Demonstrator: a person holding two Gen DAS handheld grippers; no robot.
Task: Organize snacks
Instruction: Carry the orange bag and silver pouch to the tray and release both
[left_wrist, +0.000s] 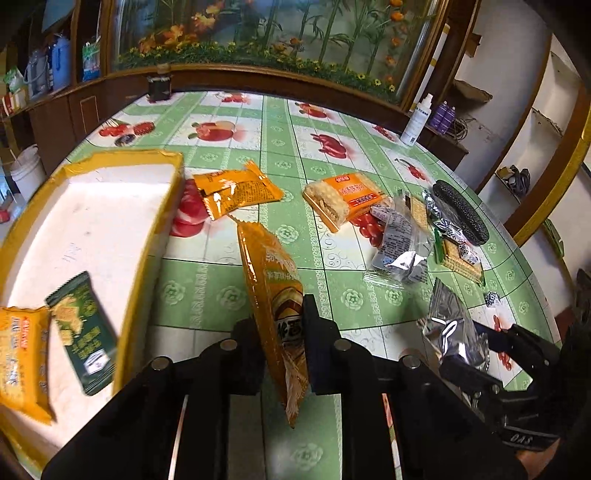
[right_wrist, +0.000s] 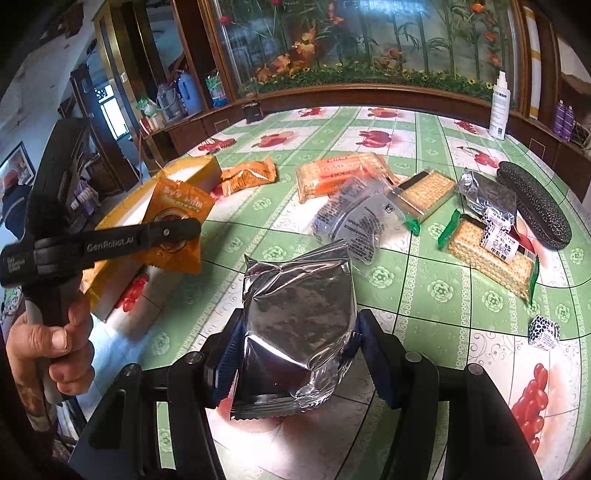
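Observation:
My left gripper (left_wrist: 282, 328) is shut on an orange snack packet (left_wrist: 267, 273), lifted above the green fruit-print tablecloth (left_wrist: 207, 295) just right of a yellow-rimmed white box (left_wrist: 162, 206). A green packet (left_wrist: 83, 332) and an orange packet (left_wrist: 22, 358) lie inside that box. My right gripper (right_wrist: 297, 332) is shut on a silver foil packet (right_wrist: 295, 314), held over the table. In the right wrist view the left gripper (right_wrist: 177, 230) shows at the left with its orange packet (right_wrist: 181, 203) in front of the box (right_wrist: 201, 170).
Loose on the table lie another orange packet (left_wrist: 236, 190), an orange cracker pack (left_wrist: 343, 197), clear and foil wrappers (left_wrist: 400, 240), green-edged cracker packs (right_wrist: 491, 258), a small patterned candy (right_wrist: 543, 328) and a black case (right_wrist: 535, 210). A white spray bottle (right_wrist: 498, 107) stands at the far edge.

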